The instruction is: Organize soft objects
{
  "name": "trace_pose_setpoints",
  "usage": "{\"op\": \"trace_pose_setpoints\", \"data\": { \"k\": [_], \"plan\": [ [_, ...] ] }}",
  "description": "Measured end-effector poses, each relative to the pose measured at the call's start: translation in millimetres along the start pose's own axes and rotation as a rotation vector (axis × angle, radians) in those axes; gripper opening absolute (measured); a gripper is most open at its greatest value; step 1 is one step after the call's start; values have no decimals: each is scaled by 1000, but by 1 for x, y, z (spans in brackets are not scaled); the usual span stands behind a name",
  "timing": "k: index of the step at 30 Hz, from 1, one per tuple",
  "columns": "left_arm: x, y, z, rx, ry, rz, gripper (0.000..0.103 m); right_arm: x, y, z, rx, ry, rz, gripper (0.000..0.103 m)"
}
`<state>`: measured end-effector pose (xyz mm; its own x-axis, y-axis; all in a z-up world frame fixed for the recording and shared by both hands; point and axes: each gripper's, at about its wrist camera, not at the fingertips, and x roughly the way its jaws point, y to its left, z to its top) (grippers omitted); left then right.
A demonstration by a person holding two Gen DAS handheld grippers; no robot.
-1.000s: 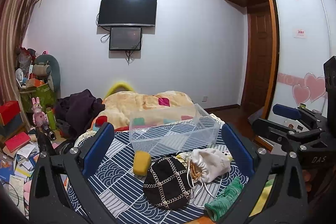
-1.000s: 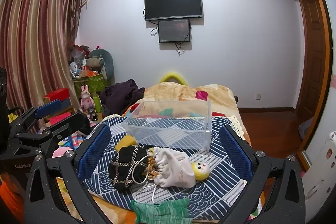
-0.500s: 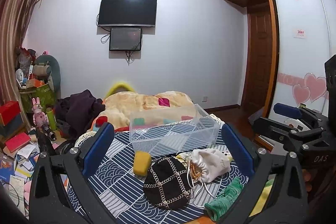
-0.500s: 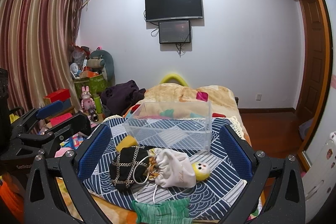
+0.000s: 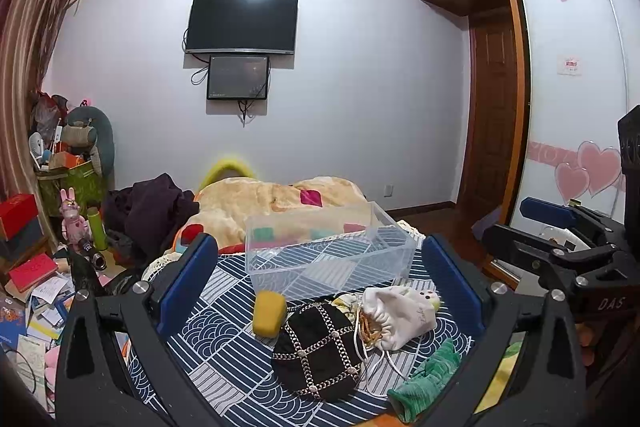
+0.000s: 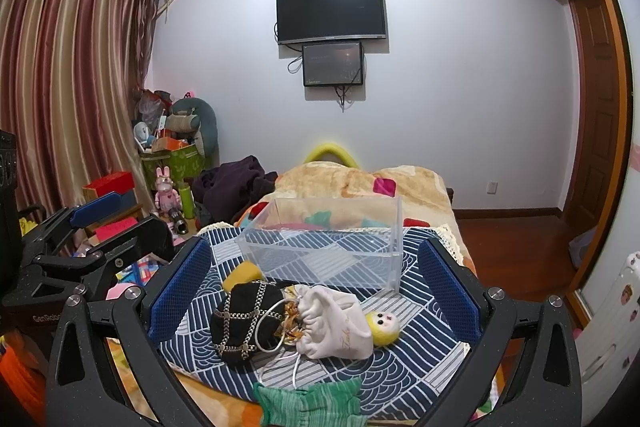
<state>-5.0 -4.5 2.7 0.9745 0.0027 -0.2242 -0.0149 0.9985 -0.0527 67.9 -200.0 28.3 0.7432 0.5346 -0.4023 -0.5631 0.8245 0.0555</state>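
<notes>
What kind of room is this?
Most likely a bedroom: there is a bed with a beige blanket, a wardrobe with heart stickers on its sliding door, and a television mounted on the wall.

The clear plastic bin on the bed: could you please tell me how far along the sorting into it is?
Nothing looks done: the clear plastic bin is empty. Nothing is in hand: the left tongs and right tongs are open. Left: the yellow sponge, black chain bag, white drawstring pouch, yellow doll and green knit, all on the patterned cloth.
</notes>
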Motion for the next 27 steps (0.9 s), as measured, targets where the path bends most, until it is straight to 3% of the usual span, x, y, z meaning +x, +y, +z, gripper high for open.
{"op": "trace_pose_setpoints", "data": {
  "k": [27],
  "plan": [
    [0,0,-3,-15,19,-29,103,-2,0,4,11,3,6,103]
  ]
}}
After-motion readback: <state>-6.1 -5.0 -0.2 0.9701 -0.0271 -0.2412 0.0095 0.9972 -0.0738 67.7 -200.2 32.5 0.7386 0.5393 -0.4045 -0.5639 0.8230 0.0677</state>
